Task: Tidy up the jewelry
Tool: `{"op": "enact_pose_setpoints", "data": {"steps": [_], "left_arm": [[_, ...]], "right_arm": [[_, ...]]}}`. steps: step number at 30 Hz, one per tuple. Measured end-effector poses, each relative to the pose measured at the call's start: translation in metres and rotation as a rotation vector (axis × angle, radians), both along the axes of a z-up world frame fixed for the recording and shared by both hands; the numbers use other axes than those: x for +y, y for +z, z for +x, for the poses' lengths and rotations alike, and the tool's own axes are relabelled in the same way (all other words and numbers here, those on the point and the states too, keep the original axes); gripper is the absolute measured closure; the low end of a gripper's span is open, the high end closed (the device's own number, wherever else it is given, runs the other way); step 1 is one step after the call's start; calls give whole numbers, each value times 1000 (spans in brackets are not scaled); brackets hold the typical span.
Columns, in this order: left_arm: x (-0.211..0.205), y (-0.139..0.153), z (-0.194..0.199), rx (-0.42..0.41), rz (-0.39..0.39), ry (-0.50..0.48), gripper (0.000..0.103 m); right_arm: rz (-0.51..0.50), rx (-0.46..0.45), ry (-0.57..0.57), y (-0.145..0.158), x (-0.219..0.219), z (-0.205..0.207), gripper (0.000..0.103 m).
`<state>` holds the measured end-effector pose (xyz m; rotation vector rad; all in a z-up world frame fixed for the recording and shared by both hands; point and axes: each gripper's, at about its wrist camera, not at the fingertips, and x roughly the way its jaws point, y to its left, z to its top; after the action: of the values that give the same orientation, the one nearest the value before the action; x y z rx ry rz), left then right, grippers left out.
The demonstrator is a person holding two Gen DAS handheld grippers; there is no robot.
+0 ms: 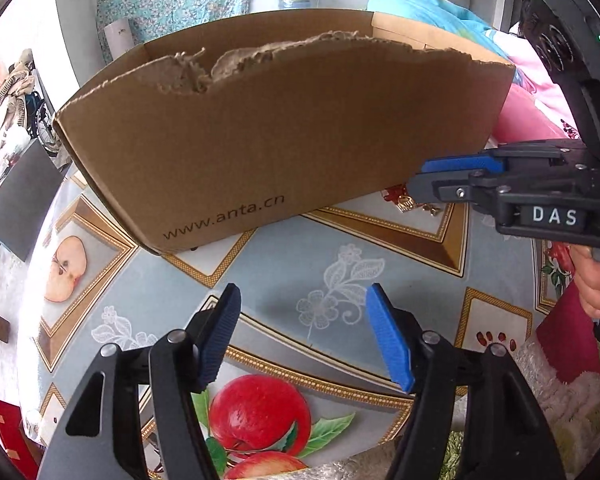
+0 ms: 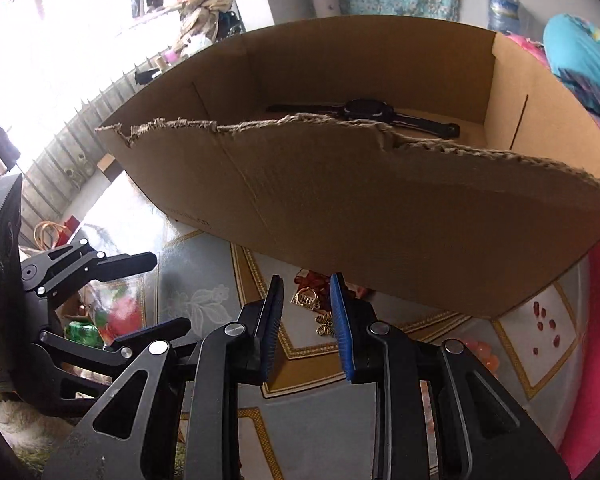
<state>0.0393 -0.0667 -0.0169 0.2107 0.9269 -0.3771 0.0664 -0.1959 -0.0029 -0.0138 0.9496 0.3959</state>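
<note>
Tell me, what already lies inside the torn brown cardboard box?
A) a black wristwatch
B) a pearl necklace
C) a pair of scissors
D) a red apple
A: the right wrist view looks over the ragged front wall of the torn brown cardboard box and shows a black wristwatch lying flat on its floor, strap stretched out to both sides; nothing else shows inside.

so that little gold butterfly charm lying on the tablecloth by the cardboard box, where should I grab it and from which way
The gold butterfly charm lies flat on the patterned tablecloth, so probably come from above and pinch across its wings. The narrowly open right gripper already points down at it. Stay on the near side, clear of the brown cardboard box and the red beaded piece.
</note>
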Motion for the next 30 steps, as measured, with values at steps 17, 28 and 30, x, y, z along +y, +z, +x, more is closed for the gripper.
{"op": "enact_pose_setpoints", "data": {"steps": [17,28,30], "left_arm": [[10,-11,1,-14,-27,-43,39],[17,-13,-8,-25,-31,-32,38],[18,-13,-10,-25,-33,-29,38]], "right_arm": [[-148,2,45,-10,28,7,101],[0,99,86,-15,41,-16,101],[40,124,95,-16,40,-22,101]]}}
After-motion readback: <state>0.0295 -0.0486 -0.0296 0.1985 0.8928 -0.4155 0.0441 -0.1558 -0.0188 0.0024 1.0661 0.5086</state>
